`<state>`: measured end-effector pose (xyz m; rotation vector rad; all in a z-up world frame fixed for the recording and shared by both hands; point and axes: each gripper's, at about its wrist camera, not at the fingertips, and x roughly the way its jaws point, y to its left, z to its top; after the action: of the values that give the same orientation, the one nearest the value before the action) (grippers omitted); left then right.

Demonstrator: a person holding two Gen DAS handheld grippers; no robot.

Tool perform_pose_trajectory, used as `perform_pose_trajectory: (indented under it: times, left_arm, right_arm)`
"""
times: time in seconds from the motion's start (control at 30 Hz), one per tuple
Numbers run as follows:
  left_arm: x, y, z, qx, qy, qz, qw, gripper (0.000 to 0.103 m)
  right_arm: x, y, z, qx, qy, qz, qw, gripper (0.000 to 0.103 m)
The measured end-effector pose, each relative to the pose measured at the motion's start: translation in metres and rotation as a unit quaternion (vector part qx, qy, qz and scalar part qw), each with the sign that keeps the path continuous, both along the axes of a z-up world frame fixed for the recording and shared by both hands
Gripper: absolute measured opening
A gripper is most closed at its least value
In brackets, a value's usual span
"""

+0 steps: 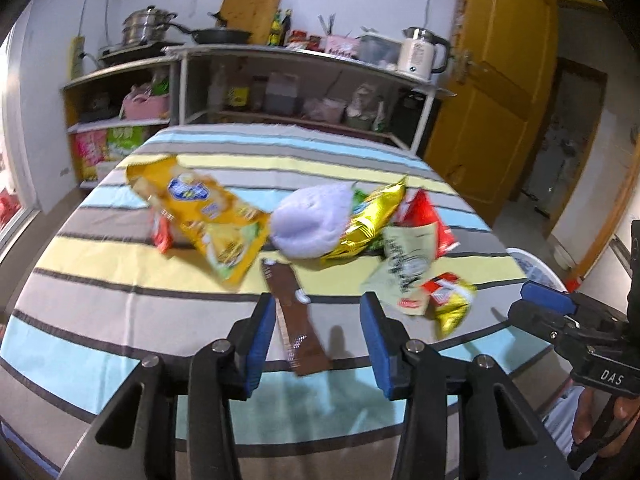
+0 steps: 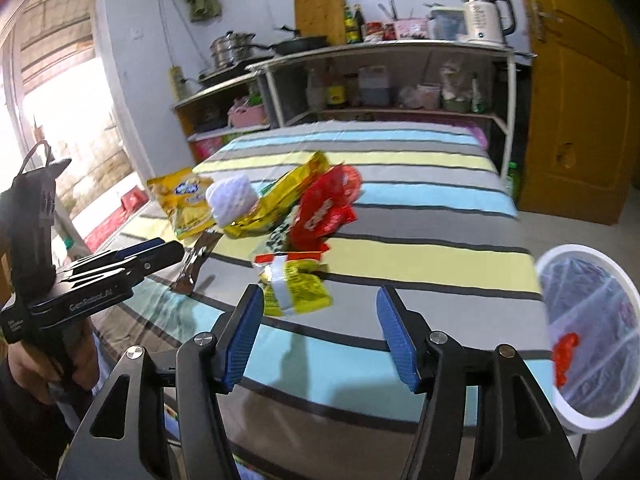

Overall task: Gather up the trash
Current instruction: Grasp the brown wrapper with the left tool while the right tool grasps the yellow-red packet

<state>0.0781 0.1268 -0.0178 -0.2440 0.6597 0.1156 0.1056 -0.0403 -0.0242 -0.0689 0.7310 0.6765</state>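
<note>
Wrappers lie on a striped table: a brown wrapper, a large yellow bag, a lilac foam net, a gold bag, a red bag, a pale green packet and a small red-yellow packet. My left gripper is open and empty, just above the brown wrapper. My right gripper is open and empty, just short of the red-yellow packet. A white bin with a clear liner stands at the table's right edge.
Shelves with pots, a pan, a kettle and bottles stand behind the table. A yellow door is at the right. The right gripper shows in the left wrist view, beside the bin.
</note>
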Motion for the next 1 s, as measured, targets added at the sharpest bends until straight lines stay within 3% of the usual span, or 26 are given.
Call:
perform_pose_trajectory:
  times: [0.33,0.63,0.7,0.87,1.0]
  left_arm:
    - [0.008,0.013,-0.016,-0.014,0.028,0.001,0.9995,0.046]
    - [0.019,0.012,-0.019,-0.013,0.048,-0.002,0.9988,0.045]
    - [0.019,0.010,-0.020,-0.009,0.049,-0.002,0.9988,0.043]
    - [0.019,0.006,-0.019,-0.003,0.052,-0.001,0.9986,0.027]
    - [0.018,0.004,-0.019,-0.003,0.051,-0.003,0.9987,0.025]
  right_arm:
    - [0.021,0.038,-0.021,-0.028,0.022,0.030,0.999,0.060]
    - [0.035,0.042,-0.026,-0.032,0.049,0.019,0.998,0.060]
    - [0.033,0.040,-0.026,-0.028,0.049,0.020,0.998,0.049]
    - [0.028,0.037,-0.024,-0.028,0.043,0.023,0.998,0.046]
    - [0.024,0.031,-0.022,-0.023,0.041,0.021,0.999,0.045]
